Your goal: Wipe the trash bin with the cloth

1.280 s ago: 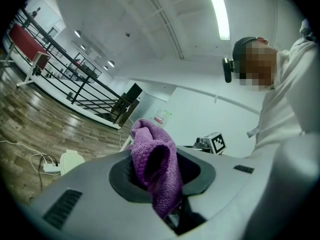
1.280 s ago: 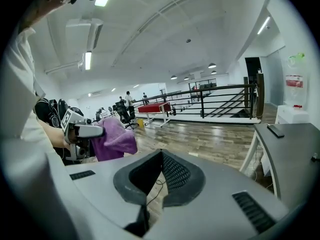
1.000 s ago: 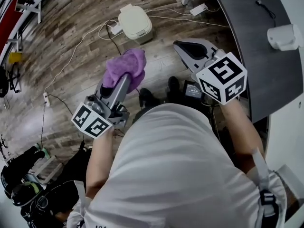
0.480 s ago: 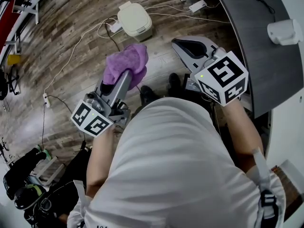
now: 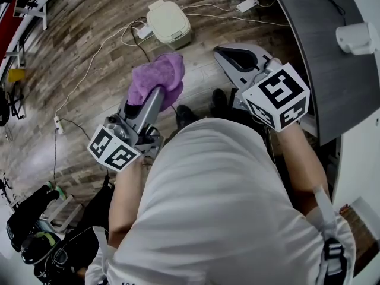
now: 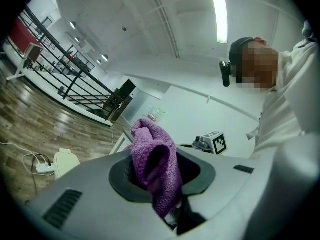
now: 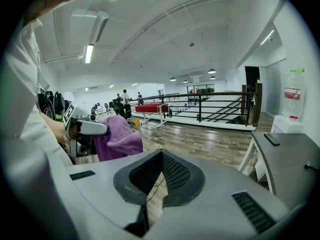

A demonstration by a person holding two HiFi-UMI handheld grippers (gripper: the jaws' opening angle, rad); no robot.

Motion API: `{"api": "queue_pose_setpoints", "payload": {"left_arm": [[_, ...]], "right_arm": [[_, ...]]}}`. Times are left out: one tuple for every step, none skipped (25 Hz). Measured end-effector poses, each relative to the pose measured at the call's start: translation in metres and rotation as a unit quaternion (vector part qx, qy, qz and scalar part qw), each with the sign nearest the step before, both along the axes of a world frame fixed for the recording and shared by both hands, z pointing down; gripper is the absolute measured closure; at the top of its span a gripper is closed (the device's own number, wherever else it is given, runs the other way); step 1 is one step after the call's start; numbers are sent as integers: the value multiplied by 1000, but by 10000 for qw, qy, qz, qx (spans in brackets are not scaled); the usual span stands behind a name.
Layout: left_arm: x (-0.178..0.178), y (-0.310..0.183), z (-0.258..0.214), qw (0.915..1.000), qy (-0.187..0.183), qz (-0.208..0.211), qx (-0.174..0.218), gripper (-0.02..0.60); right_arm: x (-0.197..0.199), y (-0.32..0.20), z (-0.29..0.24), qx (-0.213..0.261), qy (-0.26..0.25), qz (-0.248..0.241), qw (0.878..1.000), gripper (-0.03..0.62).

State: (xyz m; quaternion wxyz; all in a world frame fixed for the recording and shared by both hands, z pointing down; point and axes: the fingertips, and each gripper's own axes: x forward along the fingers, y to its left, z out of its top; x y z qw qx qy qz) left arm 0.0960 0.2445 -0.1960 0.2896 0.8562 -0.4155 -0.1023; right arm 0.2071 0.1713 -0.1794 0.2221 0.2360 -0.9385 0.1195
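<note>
The trash bin (image 5: 169, 22) is a small cream tub with a lid, standing on the wooden floor ahead of me; the left gripper view also shows the bin (image 6: 64, 162) low at the left. My left gripper (image 5: 159, 89) is held above the floor short of the bin, shut on a bunched purple cloth (image 5: 157, 78). The cloth (image 6: 155, 168) fills the gap between the jaws and hangs out in front. To the right, my right gripper (image 5: 236, 59) is shut with nothing in it. From the right gripper view, the cloth (image 7: 118, 136) is off to the left.
A dark grey table (image 5: 323, 70) runs along the right with a white object (image 5: 357, 38) on it. White cables and a power strip (image 5: 247, 5) lie on the floor round the bin. Bags (image 5: 35, 218) sit at the lower left. A black railing (image 7: 220, 109) stands far off.
Both grippers hold almost the same pose. The left gripper with the cloth has drifted slightly toward the bin, and the view has shifted a little.
</note>
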Motion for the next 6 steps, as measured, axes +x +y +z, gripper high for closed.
{"api": "queue_pose_setpoints", "payload": {"left_arm": [[0,0,0,10000,3,2,5,482],[1,-1,1,10000,4,6,10,482],[2,-1,2,10000,4,12,11,482],[3,0,4,10000,4,20,10,482],[4,0,5,10000,5,28,8,482],[6,0,7,10000,5,37,6,482]], "right_arm": [[0,0,1,0,-2,8,10000,588],[0,0,2,1,-6,12,10000,588],[0,0,4,1,-11,15,10000,588],[1,0,5,2,-15,16,10000,588],[1,1,7,2,-19,16,10000,588],[2,1,9,3,-23,16,10000,588]]}}
